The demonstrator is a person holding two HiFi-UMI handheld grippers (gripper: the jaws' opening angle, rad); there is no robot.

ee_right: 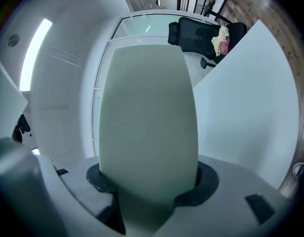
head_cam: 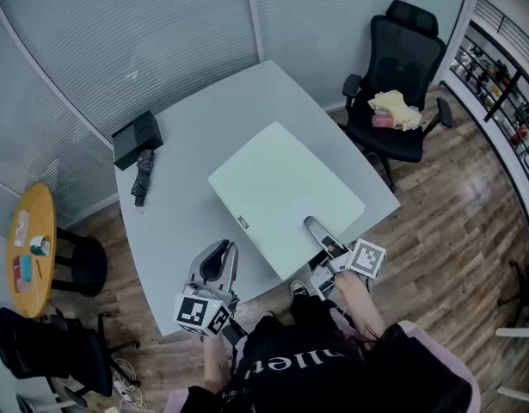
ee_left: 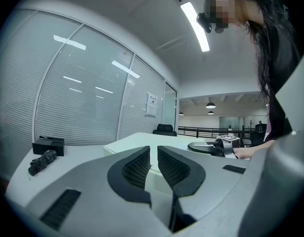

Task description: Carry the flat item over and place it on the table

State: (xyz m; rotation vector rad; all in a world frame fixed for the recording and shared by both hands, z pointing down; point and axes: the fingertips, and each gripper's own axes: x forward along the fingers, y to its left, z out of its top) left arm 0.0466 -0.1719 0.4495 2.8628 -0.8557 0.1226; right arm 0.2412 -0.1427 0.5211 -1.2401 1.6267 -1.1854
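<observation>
A flat white box (head_cam: 286,194) lies on the pale grey table (head_cam: 195,136), its near corner past the table's front edge. My right gripper (head_cam: 320,241) is shut on the box's near right edge. In the right gripper view the box (ee_right: 148,122) fills the space between the jaws and hides most of the scene. My left gripper (head_cam: 217,261) hovers over the table's front edge, left of the box. Its pads (ee_left: 137,168) are shut with nothing between them. The left gripper view shows the box (ee_left: 142,141) ahead and the right gripper (ee_left: 211,147) at its right end.
A black case (head_cam: 137,138) and a folded dark umbrella (head_cam: 144,175) lie at the table's far left. A black office chair (head_cam: 400,76) with a yellow cloth stands beyond the right corner. A yellow round table (head_cam: 32,248) and a dark chair (head_cam: 49,351) stand on the left.
</observation>
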